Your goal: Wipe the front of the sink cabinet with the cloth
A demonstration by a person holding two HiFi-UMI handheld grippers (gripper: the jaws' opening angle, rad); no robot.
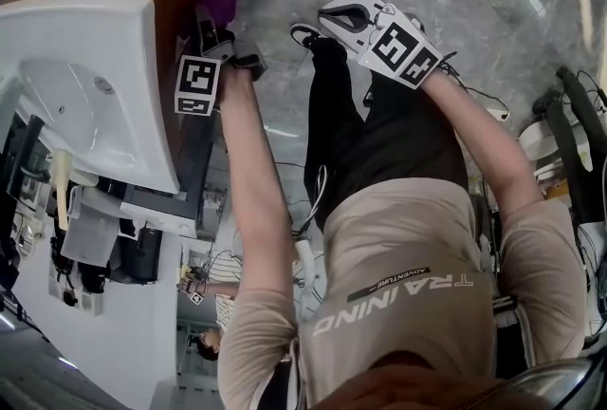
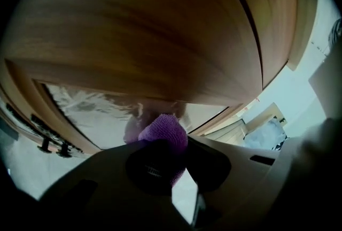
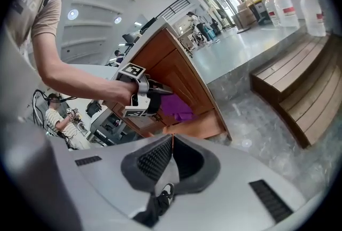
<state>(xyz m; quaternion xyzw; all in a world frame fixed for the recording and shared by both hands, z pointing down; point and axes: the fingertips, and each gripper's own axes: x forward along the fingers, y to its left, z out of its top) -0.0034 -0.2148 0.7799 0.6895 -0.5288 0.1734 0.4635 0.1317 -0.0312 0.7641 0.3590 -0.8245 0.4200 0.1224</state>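
- the cloth (image 2: 164, 127) may be slipping free if it is dragging hard across the sink cabinet front (image 2: 149, 37), since only its near end appears pinched.
- the left tongs (image 2: 170, 141) are clamping the purple cloth, holding it against the cabinet's lower front.
- the right tongs (image 3: 171, 138) are pressing together, gripping nothing, hanging well apart from the cabinet.

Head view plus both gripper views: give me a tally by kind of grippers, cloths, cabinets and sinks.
grippers: 2, the left gripper and the right gripper
purple cloth: 1
wooden sink cabinet: 1
white sink: 1
total: 5
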